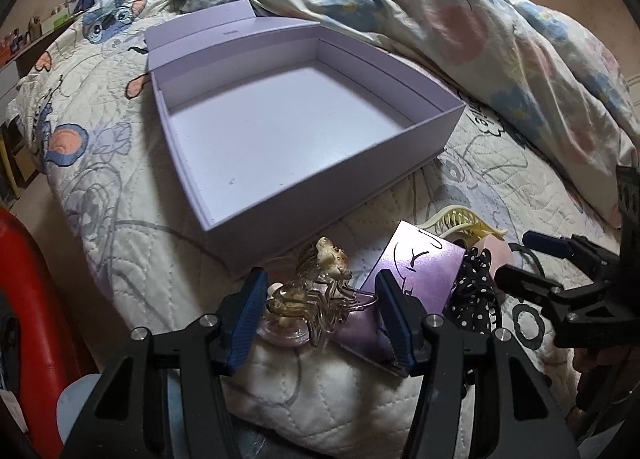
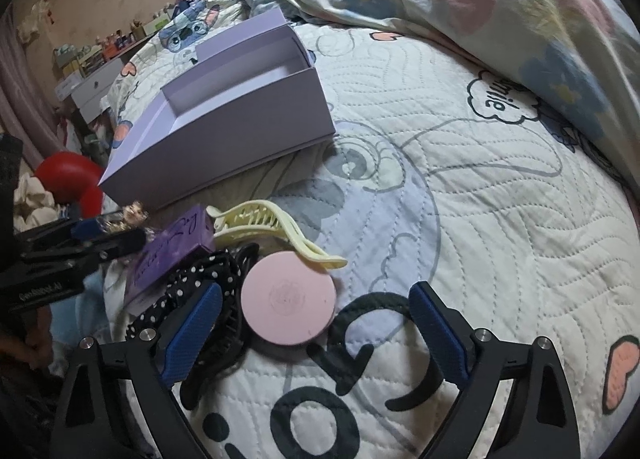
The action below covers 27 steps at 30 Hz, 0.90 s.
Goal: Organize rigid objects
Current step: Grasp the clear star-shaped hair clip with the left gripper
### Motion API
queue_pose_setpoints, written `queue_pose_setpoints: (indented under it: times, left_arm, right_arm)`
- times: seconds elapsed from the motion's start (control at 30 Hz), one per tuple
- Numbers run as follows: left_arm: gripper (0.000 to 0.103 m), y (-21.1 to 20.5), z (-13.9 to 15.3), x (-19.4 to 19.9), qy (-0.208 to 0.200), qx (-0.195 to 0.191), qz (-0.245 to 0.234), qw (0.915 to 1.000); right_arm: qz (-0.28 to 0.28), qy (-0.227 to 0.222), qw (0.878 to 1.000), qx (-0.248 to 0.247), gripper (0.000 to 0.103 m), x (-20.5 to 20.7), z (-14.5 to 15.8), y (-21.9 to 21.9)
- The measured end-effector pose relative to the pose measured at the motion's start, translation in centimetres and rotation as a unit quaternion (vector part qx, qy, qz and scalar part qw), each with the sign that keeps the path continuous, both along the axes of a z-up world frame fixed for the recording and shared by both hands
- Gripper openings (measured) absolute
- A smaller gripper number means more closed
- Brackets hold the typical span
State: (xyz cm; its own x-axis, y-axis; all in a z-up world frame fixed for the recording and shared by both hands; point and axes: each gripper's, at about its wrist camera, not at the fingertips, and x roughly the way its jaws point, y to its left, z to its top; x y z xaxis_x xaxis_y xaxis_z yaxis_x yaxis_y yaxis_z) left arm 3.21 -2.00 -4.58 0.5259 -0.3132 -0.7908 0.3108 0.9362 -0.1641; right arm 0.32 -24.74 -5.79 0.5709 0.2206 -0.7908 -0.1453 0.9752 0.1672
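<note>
On the quilted bedspread (image 2: 460, 187) a lilac box (image 1: 280, 131) lies open near the middle of the bed, its lid folded back on the far side and its floor bare. Its near corner points toward a small heap of things just in front of it. Behind and to the right of the box a rumpled floral duvet (image 1: 460, 39) crowds the far edge, while the broad stretch of quilt on the right of the heap is open room. To the left the bed drops off toward a red rounded thing (image 1: 36, 299) and a low shelf of small bottles (image 2: 100, 47) by the wall.

The heap holds an amber hair claw (image 1: 324, 299), a purple carton (image 1: 416, 275) touching it, a black polka-dot scrunchie (image 2: 192, 283), a cream hair claw (image 2: 264, 227) and a round pink compact (image 2: 288, 299), all packed close together.

The left gripper (image 1: 320, 319) has its jaws drawn in around the amber hair claw; the right-hand pad also lies against the purple carton, and whether the pads actually press the claw I cannot tell. The right gripper (image 2: 316, 335) stands wide apart and grips nothing; the pink compact sits just ahead between its fingers, with the scrunchie against the left finger (image 2: 196, 331).
</note>
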Motion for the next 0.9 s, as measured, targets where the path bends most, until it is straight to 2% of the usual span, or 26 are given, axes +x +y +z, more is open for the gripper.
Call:
queue_pose_setpoints:
  times: [0.23, 0.5, 0.63, 0.9]
  left_arm:
    - [0.055, 0.9, 0.1, -0.8, -0.004, 0.002, 0.009, 1.0]
    - [0.056, 0.7, -1.4, -0.7, 0.013, -0.008, 0.001, 0.9999]
    - [0.056, 0.3, -1.6, -0.9, -0.006, 0.006, -0.007, 0.9999]
    - [0.054, 0.7, -1.5, -1.4, -0.017, 0.01, -0.022, 0.9996]
  right_arm:
    - [0.003, 0.009, 1.0, 0.002, 0.082, -0.1, -0.6, 0.3]
    - [0.004, 0.002, 1.0, -0.004, 0.08, 0.0, -0.4, 0.8]
    - [0.006, 0.001, 1.0, -0.012, 0.08, -0.2, -0.3, 1.1]
    - [0.019, -0.007, 1.0, -0.015, 0.08, -1.3, 0.4, 1.4]
